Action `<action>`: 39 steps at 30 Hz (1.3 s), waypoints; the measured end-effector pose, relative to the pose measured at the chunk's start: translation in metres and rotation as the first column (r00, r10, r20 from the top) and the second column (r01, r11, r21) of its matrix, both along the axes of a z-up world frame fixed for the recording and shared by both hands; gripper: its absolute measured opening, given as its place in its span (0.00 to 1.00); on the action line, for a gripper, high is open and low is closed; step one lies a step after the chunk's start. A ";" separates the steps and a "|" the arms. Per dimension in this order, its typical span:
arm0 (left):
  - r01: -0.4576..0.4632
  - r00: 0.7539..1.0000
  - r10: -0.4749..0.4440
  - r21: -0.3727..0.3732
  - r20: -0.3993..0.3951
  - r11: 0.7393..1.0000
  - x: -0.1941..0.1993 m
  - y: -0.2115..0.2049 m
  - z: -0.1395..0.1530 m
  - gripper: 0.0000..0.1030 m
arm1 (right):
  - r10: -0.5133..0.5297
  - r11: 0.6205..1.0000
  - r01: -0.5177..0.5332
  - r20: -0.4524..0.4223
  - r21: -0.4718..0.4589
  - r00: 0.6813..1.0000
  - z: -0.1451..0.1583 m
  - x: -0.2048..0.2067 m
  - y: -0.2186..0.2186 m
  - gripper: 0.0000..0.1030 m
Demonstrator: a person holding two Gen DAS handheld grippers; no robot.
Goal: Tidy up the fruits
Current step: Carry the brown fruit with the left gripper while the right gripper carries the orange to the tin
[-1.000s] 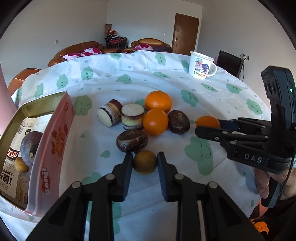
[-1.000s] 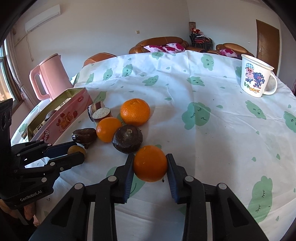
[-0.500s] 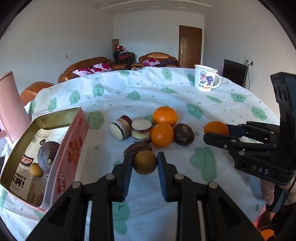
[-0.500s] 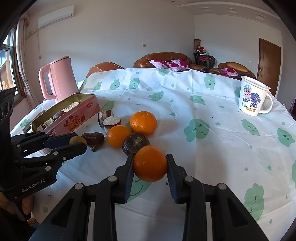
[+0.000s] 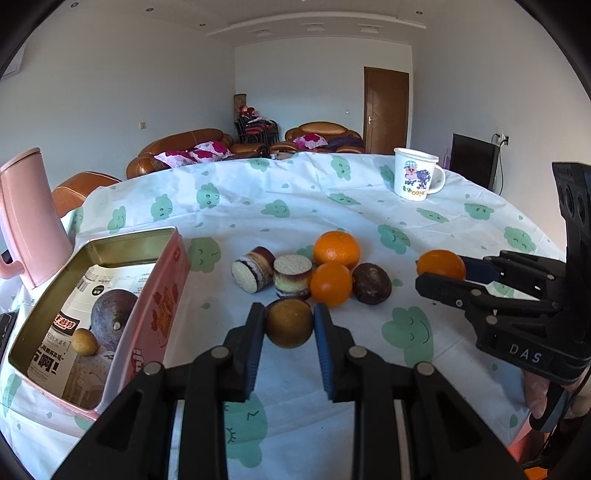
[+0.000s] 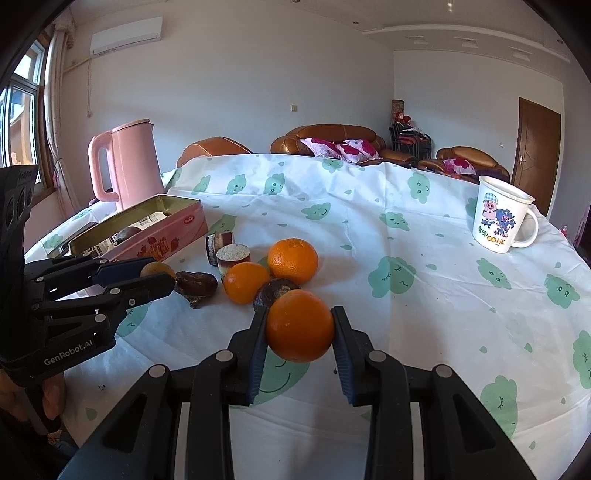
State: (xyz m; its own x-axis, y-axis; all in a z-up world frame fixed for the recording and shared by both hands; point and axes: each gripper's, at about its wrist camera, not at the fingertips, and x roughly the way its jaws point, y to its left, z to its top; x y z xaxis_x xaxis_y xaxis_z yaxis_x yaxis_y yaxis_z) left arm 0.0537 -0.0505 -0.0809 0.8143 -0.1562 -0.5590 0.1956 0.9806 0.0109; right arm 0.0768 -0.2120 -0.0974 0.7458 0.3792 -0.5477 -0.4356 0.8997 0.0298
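Tablecloth (image 5: 295, 199), white with green smiling clouds, covers the round table, and behind it I see brown leather sofas (image 5: 177, 147) with pink floral cushions, a dark wooden door (image 5: 386, 110) and pale walls. A cartoon mug (image 5: 415, 173) stands toward the far right edge, well apart from the fruit.

My left gripper (image 5: 289, 328) is clamped on a small brown-green round fruit (image 5: 289, 323), held above the cloth just in front of the pile. My right gripper (image 6: 299, 328) is clamped on an orange (image 6: 299, 325), also lifted clear of the table. Two more oranges (image 5: 334, 269) touch each other in the pile, with a dark passion fruit (image 5: 371, 283) beside them and two layered cake rolls (image 5: 273, 273) to their left.

The left wrist view looks down into the open pink tin (image 5: 155, 314): a purple passion fruit (image 5: 112, 317) and a small tan fruit (image 5: 84, 342) lie on printed paper inside. From the right wrist view that interior is mostly hidden (only the tin's wall and rim show), but it gives me a wrinkled dark fruit (image 6: 195, 284) near the left gripper, the whole pink kettle (image 6: 127, 166), a wall air conditioner (image 6: 125, 35) and a window (image 6: 22, 107).
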 end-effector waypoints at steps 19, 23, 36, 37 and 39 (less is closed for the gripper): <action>-0.015 0.998 0.017 -0.030 0.057 0.999 -0.008 0.005 0.006 0.27 | 0.006 1.000 -0.007 0.094 0.010 0.996 0.006 -0.015 -0.003 0.34; -0.016 0.998 0.019 -0.035 0.067 0.999 -0.010 0.006 0.007 0.27 | 0.005 1.000 -0.007 0.111 0.015 0.994 0.007 -0.017 -0.004 0.34; -0.024 0.990 0.031 -0.053 0.136 0.998 -0.019 0.009 0.013 0.27 | 0.011 0.999 -0.018 0.205 0.037 0.979 0.013 -0.031 -0.007 0.34; -0.025 0.989 0.032 -0.053 0.142 0.998 -0.021 0.009 0.013 0.27 | 0.010 0.999 -0.019 0.210 0.039 0.978 0.013 -0.032 -0.007 0.34; -0.033 0.986 0.040 -0.050 0.160 0.998 -0.024 0.009 0.014 0.27 | 0.011 0.998 -0.023 0.223 0.054 0.975 0.015 -0.034 -0.010 0.34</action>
